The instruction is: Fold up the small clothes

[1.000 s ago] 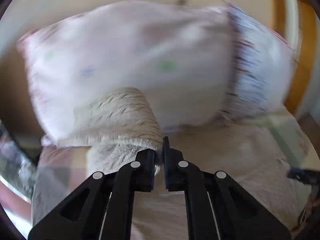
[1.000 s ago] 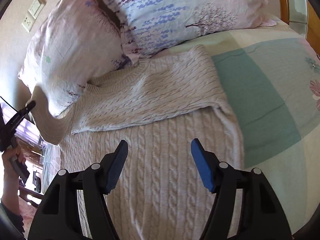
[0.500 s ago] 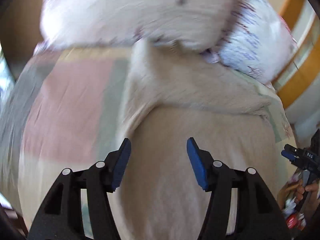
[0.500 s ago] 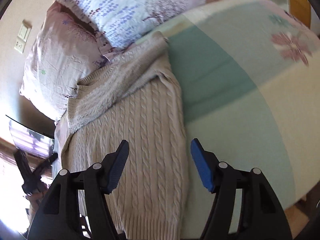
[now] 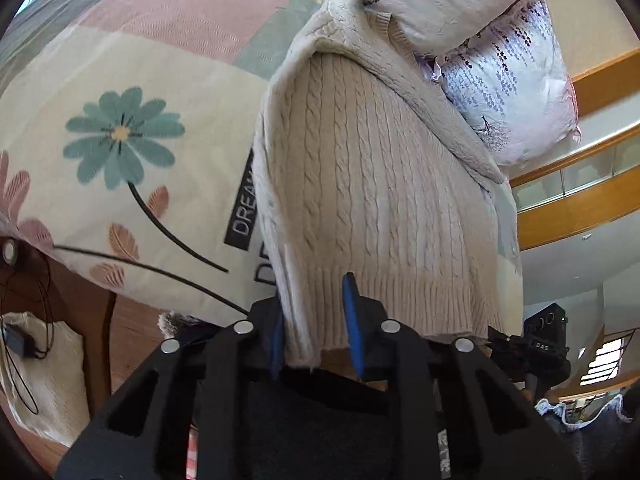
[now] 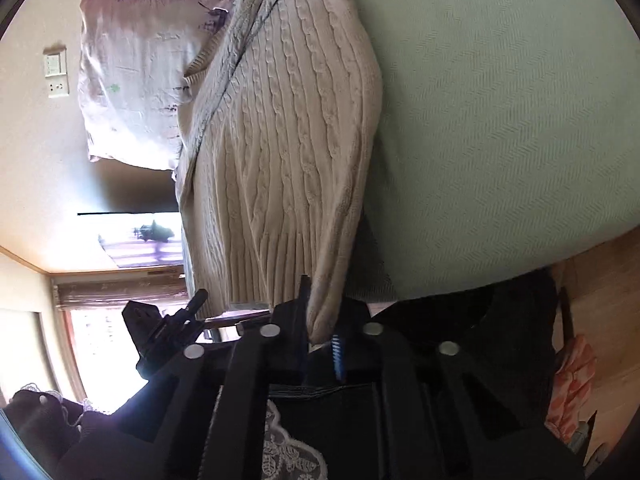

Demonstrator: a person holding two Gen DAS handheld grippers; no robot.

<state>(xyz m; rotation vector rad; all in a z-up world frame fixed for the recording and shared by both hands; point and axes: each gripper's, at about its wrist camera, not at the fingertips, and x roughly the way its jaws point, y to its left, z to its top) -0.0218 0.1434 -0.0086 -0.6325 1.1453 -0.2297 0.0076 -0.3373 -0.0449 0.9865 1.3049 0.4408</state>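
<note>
Where both grippers hung open above the bed half a second ago, the left gripper (image 5: 316, 320) and right gripper (image 6: 320, 332) now each straddle a bottom corner of the cream sweater (image 5: 376, 184), jaws narrowed but not clearly clamped, ready to fold the hem toward the pillows (image 5: 504, 92).

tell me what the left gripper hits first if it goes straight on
The sweater: its ribbed hem already sits between the left gripper fingers, so pushing on would just bunch it against the bed.
</note>
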